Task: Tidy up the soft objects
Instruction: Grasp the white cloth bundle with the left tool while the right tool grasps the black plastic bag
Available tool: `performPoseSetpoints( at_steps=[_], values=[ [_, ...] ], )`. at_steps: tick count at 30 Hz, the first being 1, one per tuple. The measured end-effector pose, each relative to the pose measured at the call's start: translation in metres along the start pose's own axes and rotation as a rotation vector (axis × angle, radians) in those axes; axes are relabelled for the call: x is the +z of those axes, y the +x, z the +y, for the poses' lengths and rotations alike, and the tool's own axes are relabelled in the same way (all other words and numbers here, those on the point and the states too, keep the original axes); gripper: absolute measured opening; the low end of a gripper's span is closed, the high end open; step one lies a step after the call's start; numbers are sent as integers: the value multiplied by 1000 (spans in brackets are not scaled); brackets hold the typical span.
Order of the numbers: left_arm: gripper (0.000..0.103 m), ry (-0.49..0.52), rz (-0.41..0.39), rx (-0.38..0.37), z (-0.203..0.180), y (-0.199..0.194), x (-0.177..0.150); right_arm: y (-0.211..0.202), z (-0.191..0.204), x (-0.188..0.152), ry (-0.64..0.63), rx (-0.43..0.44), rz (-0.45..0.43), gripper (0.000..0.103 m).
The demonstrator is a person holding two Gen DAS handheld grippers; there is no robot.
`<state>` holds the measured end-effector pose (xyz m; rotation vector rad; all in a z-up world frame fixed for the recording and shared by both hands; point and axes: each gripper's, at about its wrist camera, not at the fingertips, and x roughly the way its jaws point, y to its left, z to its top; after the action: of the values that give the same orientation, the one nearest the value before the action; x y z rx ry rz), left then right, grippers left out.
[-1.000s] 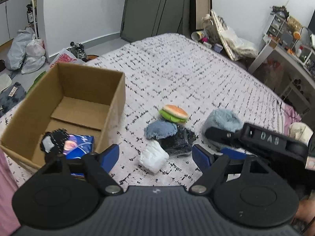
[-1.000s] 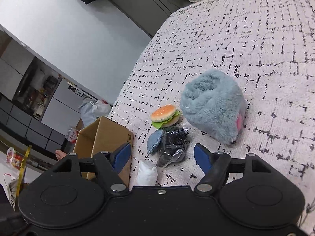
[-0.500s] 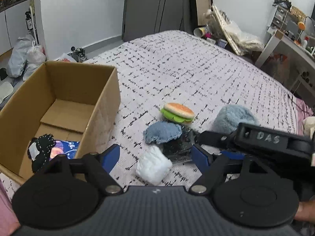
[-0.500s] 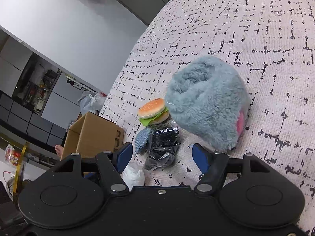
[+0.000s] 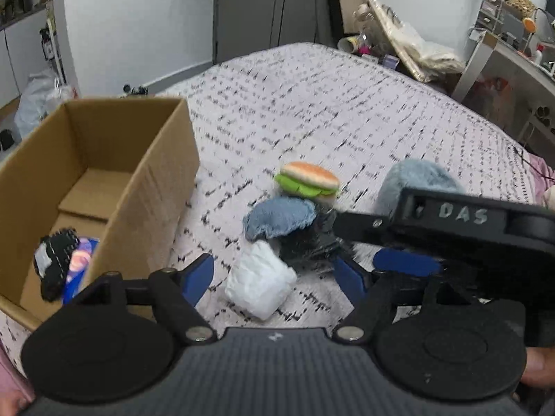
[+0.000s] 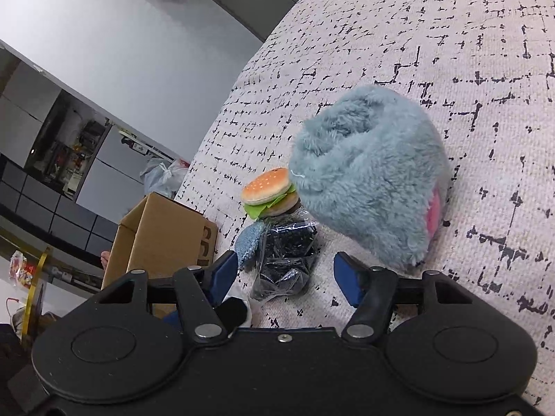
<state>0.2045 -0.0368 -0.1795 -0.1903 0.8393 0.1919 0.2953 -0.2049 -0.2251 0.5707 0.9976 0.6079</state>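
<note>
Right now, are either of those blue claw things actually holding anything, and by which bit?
Nothing is held. The left gripper is closing around the white bundle, the right gripper around the black bagged item, but neither's pads press on anything yet.

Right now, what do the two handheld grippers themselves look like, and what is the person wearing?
Both the left gripper and right gripper are matte black, with two round discs, silver pivot screws and blue finger pads. The right one's side reads "DAS". A pink sleeve shows at the frame's edge.
</note>
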Motion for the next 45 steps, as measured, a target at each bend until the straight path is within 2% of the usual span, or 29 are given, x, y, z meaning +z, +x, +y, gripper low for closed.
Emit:
performPoseSetpoints(
  at_steps=[6,10,15,17,18,22,31,45],
  values=[
    [66,-28,25,6,5,14,-6,6,-3,-1,-4,14,-9,61],
    [51,-49,32,2,9,20,-8,12,-6,-1,-3,28,-17,60],
    [50,-58,29,-16,13,18,-7,18,-3,-1,-25,27,-26,57],
    [50,-62,31,-20,14,17,-8,20,-2,-2,-41,9,-32,47],
    [50,-65,33,-22,15,16,-8,20,-3,-2,-41,-9,-33,35],
    [50,-77,39,-29,19,11,-10,17,-4,-2,-43,-28,-33,27],
    [50,-80,10,-71,23,-18,-5,-5,16,-14,-81,-86,-57,25],
    [50,-86,-50,-147,35,-70,10,-63,55,-25,-116,-116,-140,25]
  ],
)
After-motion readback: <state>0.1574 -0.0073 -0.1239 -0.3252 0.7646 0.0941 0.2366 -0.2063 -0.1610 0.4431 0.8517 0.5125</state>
